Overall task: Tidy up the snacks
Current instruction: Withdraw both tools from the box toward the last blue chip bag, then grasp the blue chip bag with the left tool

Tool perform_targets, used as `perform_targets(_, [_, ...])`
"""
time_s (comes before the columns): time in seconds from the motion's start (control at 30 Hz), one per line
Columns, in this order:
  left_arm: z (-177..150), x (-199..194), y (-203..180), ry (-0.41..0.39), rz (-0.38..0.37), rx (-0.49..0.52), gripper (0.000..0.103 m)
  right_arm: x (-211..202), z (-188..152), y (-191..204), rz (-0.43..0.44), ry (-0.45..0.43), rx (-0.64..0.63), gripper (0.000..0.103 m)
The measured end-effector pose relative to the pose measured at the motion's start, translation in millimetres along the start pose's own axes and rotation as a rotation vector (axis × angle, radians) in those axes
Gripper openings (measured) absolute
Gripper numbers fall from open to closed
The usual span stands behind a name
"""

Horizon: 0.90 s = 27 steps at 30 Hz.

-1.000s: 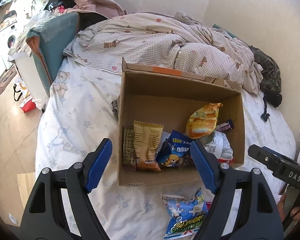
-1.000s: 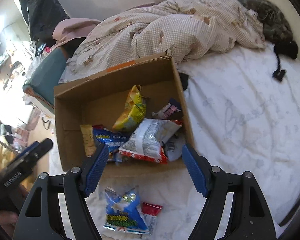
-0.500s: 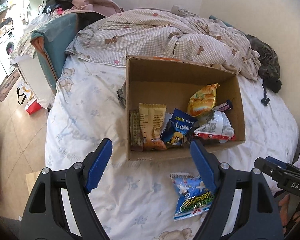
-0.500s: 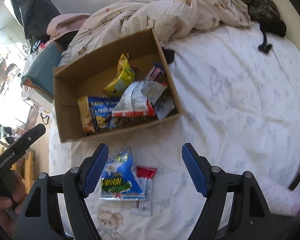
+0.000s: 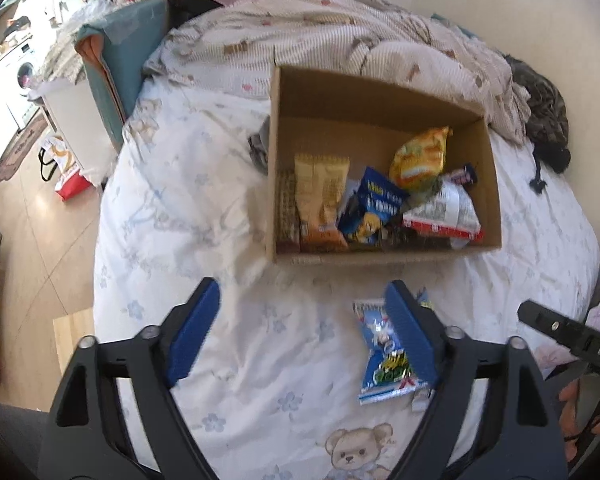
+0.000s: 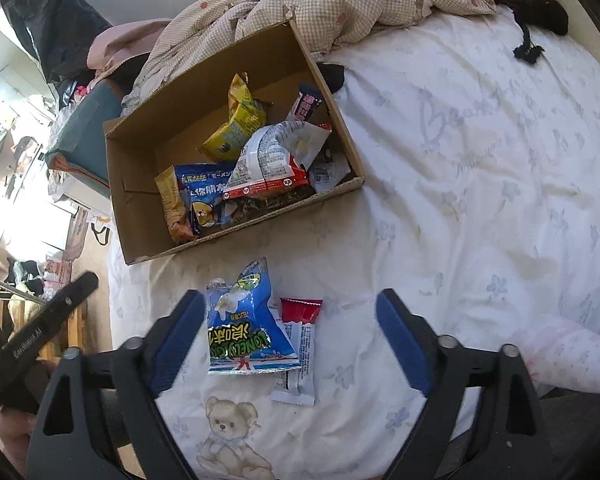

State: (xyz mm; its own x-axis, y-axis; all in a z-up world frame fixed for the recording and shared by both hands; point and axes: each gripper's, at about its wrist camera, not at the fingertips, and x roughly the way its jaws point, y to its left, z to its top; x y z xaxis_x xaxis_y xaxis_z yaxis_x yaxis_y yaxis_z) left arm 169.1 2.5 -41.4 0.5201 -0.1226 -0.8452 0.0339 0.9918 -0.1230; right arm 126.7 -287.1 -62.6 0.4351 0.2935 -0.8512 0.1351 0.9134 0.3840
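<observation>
Two packets are left outside the cardboard box (image 6: 148,184) on the bed (image 6: 480,168): a blue snack bag (image 6: 248,320) and, partly under it, a red-topped white sachet (image 6: 300,344), both near the bed's front edge. Right tongs (image 6: 288,340) are seen opening wide over them, nothing gripped. Left tongs (image 5: 304,332) also opening, empty, one finger overlapping the bag in view. Suggested: right tongs lowered square over the bag, closed across its crimped middle, sachet left for a second pass.
</observation>
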Motion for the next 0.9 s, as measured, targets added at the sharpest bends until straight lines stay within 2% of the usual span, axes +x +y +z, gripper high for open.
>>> perform_targets(0.33, [-13, 19, -4, 0.087, 0.006, 0.004, 0.088, 12, -9, -22, -0.021, 0.068, 0.068, 0.093])
perform_targets(0.5, [-16, 37, -10, 0.152, -0.045, -0.019, 0.088, 14, -7, -41, -0.036, 0.082, 0.146, 0.093])
perform_targets(0.63, [-25, 59, -27, 0.238, -0.105, 0.000, 0.088, 18, -6, -52, -0.029, 0.094, 0.208, 0.093])
perform_targets(0.73, [-31, 75, -43, 0.296, -0.140, 0.009, 0.088, 21, -5, -53, -0.028, 0.102, 0.221, 0.093])
perform_targets(0.83, [-31, 86, -58, 0.338, -0.192, -0.023, 0.088, 23, -4, -53, -0.035, 0.104, 0.219, 0.093])
perform_targets(0.9, [-30, 92, -67, 0.363, -0.187, -0.026, 0.088, 23, -3, -53, -0.037, 0.101, 0.221, 0.093])
